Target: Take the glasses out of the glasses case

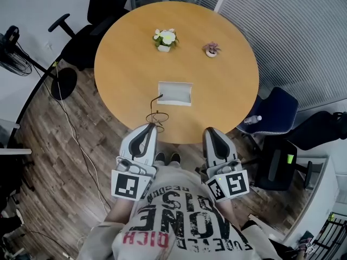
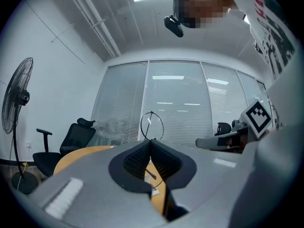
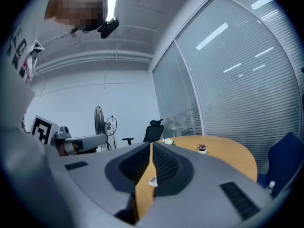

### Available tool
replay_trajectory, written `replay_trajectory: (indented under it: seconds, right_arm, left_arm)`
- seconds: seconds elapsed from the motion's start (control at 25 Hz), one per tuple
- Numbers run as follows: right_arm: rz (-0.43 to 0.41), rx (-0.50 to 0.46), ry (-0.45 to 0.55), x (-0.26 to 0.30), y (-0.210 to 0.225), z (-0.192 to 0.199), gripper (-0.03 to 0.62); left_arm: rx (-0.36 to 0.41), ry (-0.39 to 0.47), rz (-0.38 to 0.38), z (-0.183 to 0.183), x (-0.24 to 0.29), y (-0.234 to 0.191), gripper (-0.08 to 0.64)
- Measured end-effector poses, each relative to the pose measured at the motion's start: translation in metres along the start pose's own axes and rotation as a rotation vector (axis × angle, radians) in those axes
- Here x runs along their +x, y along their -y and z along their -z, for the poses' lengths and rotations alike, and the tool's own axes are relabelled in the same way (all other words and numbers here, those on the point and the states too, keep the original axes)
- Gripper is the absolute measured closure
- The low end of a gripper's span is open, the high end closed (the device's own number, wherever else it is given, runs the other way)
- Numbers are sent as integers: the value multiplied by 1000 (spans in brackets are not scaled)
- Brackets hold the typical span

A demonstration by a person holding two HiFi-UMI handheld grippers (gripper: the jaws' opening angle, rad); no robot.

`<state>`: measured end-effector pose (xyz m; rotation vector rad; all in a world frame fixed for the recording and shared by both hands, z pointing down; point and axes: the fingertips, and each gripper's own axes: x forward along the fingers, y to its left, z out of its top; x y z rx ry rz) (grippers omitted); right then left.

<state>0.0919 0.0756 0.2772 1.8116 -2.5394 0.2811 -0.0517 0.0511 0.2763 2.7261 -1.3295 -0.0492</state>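
Count: you are holding two grippers, and the round table (image 1: 124, 75) is carrying one glasses case (image 1: 174, 93) and two small potted plants (image 1: 165, 39) (image 1: 211, 49); one pair of glasses (image 2: 152, 126) is up in the air. Your left gripper (image 1: 152, 127) is clenching on the glasses. Its pads are pinching the thin dark frame, and one round wire-rimmed lens is standing upright just above the jaw tips, over the near rim of the table. Thin metal, clear lenses, one temple is sticking out toward the case. The case is lying open near the table's middle, white, shallow, rectangular, apart from the glasses and well apart from both plants at the far side. Your right gripper (image 1: 210, 130) is clamping on nothing, jaws together, hovering at the near table edge beside the left one. Bare tabletop is showing left and right of the case. One black office chair (image 1: 87, 34) and one fan (image 1: 13, 50) are crowding the left, and a blue chair (image 1: 276, 110) is standing near the right rim.
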Motion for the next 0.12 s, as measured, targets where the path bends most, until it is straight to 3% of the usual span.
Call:
replay_trajectory:
  seconds: [0.12]
  right_arm:
    - [6,0,1,3,-1,0,565]
  left_arm:
    - [-3,-4,7,1,1,-4,542]
